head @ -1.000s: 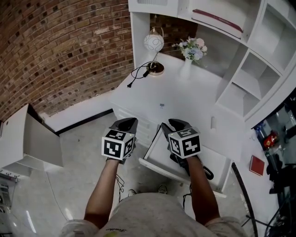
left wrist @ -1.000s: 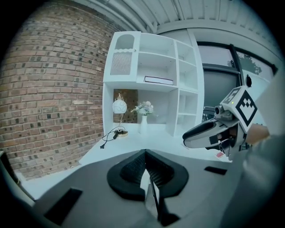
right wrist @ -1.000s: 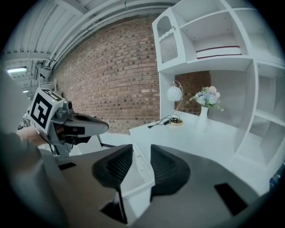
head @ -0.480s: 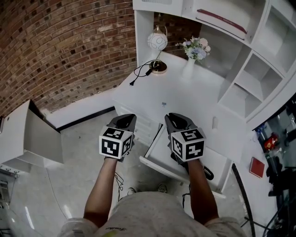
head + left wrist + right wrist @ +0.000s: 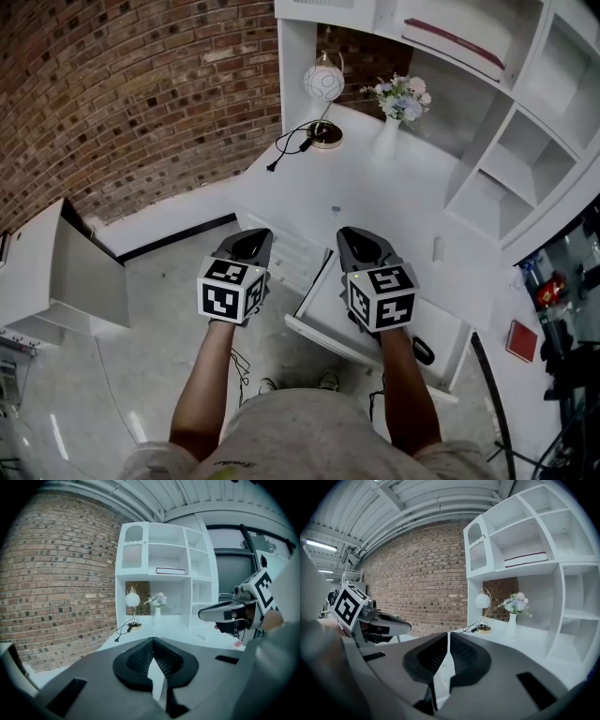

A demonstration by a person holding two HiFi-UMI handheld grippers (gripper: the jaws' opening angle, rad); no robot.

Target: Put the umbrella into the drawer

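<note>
While the desk (image 5: pixel 394 197) stands against the brick wall (image 5: pixel 122 103), its drawer (image 5: pixel 323 298) hangs open. The black umbrella (image 5: pixel 422 351) lies inside it, mostly hidden under an arm (image 5: pixel 408 394). Above the drawer hovers the right gripper (image 5: pixel 354 235) — jaws just closed together, empty. Beside it, the left gripper (image 5: pixel 254 236) is clenched on nothing.

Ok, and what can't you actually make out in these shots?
Umbrella: the head view shows only what seems to be its dark end in the drawer; the right forearm covers the rest.
Drawer: absent from both gripper views, which look above it.
Book: title too small in every view.
Red item at the head view's right edge: too small to identify.
</note>
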